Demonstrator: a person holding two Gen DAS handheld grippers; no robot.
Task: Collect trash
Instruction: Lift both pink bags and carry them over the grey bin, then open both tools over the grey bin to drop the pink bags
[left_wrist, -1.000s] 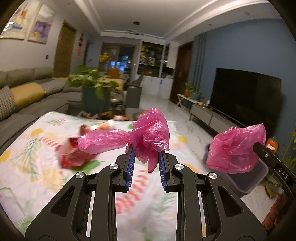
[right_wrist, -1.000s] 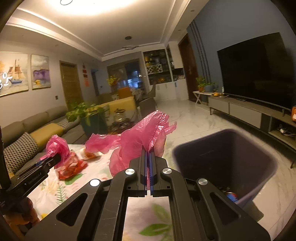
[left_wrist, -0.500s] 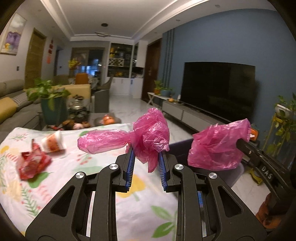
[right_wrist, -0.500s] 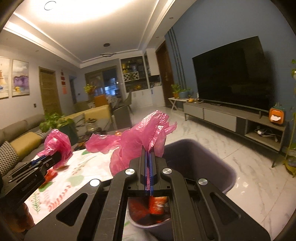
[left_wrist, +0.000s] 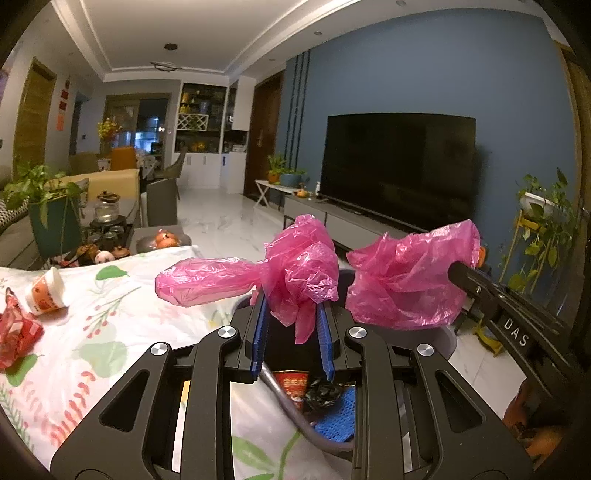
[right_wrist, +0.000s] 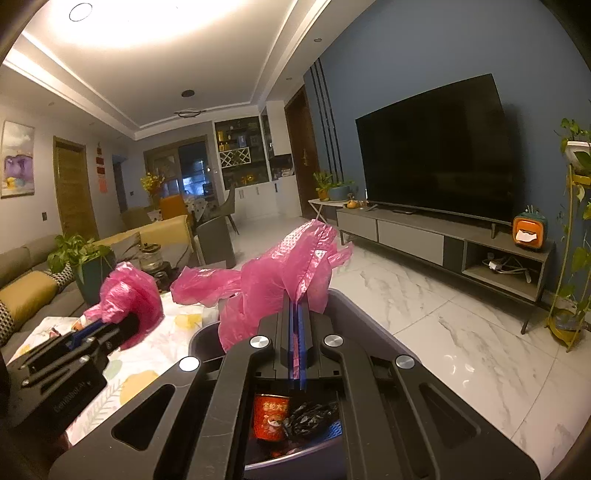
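The pink bag (left_wrist: 301, 275), pinched by both grippers (left_wrist: 291, 325) (right_wrist: 295, 314), has been carried over the bin (right_wrist: 347, 301); lining it seems next.

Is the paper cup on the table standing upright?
No, the paper cup lies tipped on its side on the floral tablecloth.

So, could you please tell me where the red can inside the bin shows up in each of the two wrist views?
Left wrist view: the red can sits low at centre, inside the bin, seen just below the left gripper.
Right wrist view: the red can is at bottom centre, below the right gripper, beside a crumpled black bag.
Shared landmark: the television on the blue wall.
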